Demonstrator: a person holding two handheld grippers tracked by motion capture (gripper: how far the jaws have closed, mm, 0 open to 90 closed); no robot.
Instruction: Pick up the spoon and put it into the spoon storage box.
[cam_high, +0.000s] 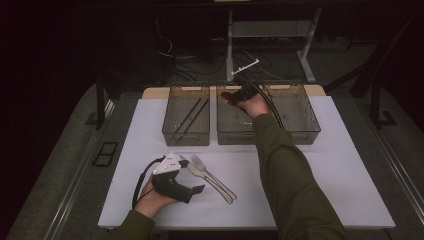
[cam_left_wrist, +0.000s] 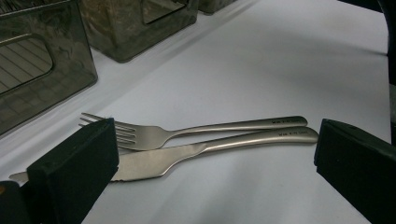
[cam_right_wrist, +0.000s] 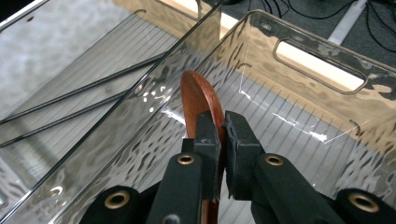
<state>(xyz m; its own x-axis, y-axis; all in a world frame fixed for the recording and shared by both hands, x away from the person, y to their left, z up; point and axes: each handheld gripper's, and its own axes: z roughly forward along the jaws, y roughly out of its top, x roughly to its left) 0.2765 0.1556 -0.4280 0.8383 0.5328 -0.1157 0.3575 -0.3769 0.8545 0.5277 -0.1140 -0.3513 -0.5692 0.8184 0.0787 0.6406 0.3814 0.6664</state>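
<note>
Right gripper view: right claw (cam_right_wrist: 222, 122) clenched on wooden spoon (cam_right_wrist: 198, 95) above right bin (cam_right_wrist: 322, 63); probably chopsticks (cam_right_wrist: 74, 100) inside left bin (cam_right_wrist: 28, 42).

Olive-green sleeves (cam_high: 287, 175) on both arms. Left gripper (cam_high: 197, 189): black body, grey three-cornered plate, looping black cable. Right gripper (cam_right_wrist: 223, 122): black jaws, brass-coloured screws.
</note>
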